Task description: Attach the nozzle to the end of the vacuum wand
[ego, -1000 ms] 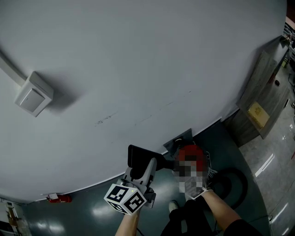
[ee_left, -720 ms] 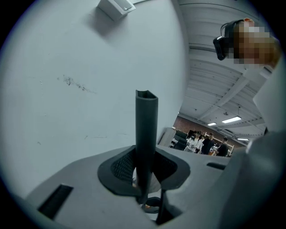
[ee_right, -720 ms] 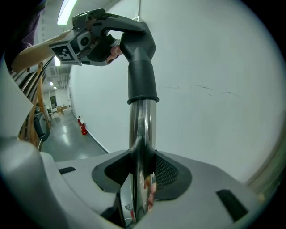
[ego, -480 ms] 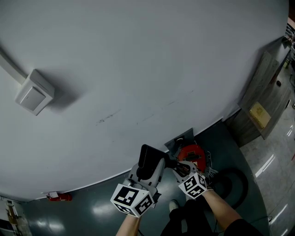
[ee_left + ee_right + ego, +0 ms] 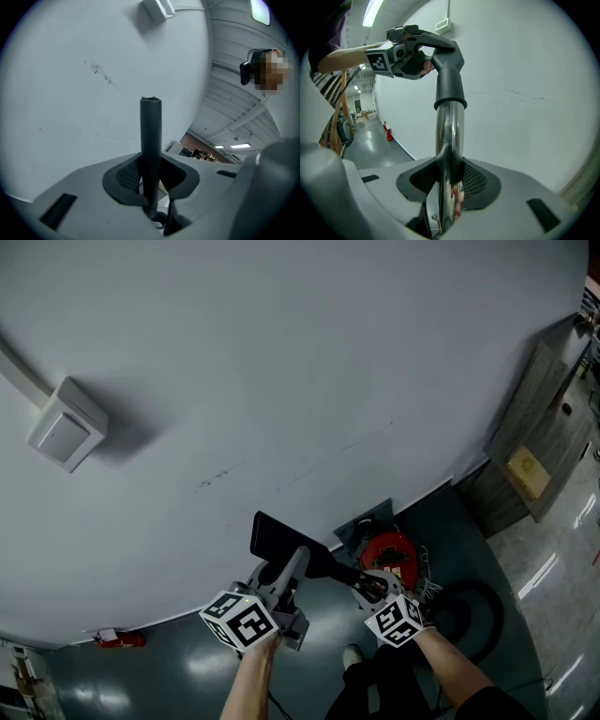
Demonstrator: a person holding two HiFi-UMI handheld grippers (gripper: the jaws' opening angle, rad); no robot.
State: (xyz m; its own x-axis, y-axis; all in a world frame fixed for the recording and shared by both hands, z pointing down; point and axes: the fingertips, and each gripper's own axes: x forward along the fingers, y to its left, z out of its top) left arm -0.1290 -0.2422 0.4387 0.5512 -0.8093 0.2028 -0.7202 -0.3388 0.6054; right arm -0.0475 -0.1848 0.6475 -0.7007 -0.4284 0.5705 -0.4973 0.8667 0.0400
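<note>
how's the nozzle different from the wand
The nozzle is matte black; the wand is a shiny metal tube. The nozzle bends and widens into a flat head; the wand runs straight. The left hand-held gripper clamps the nozzle, the right hand-held gripper the wand. Both are held, meeting at the nozzle's collar.

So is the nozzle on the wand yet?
On: the nozzle's black collar covers the end of the shiny wand. Whether it has clicked fully home, cannot tell.

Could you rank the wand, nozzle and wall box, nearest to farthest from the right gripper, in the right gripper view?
1. Wand: held in the right gripper.
2. Nozzle: at the wand's far end.
3. Wall box: far behind, near the view's top.
</note>
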